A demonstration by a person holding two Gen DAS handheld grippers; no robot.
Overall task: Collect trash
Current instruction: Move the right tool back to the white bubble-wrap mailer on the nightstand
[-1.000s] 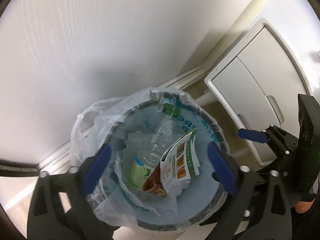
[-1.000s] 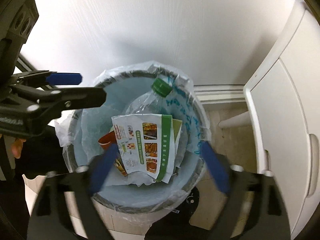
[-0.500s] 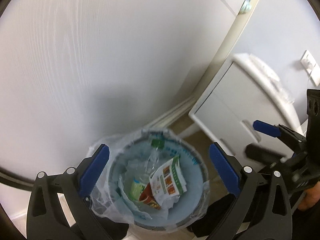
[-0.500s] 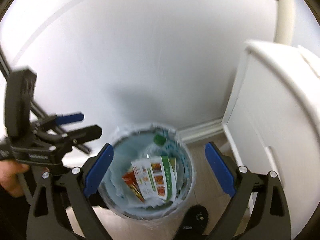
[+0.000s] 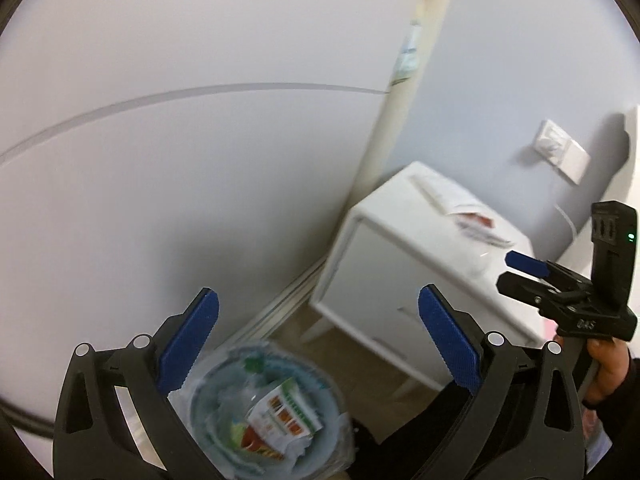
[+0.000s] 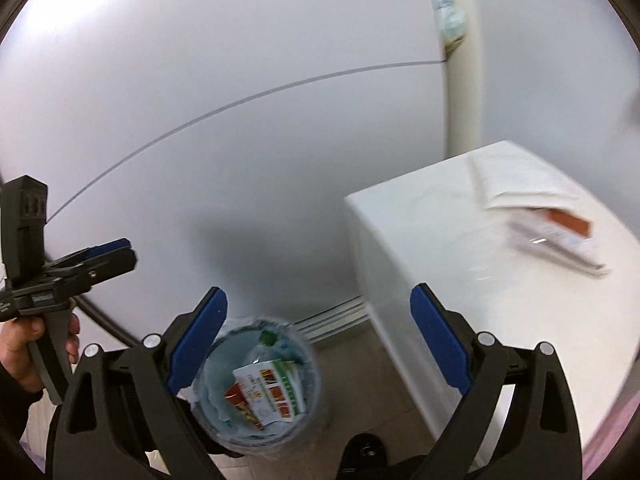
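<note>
Both my left gripper (image 5: 316,344) and my right gripper (image 6: 318,346) are spread wide and carry nothing, high above the lined bin (image 6: 256,392) at about 6 o'clock, which holds a green-capped bottle (image 6: 266,338) and a printed wrapper (image 6: 276,394). I judge the risk is in reaching for the papers (image 6: 556,236) at 2 o'clock on the white cabinet (image 6: 420,248): flat sheets on a smooth top could slide away or fan out under one pad. This is a tight corner, pale walls meeting at a pipe (image 6: 460,80), beige floor below.
</note>
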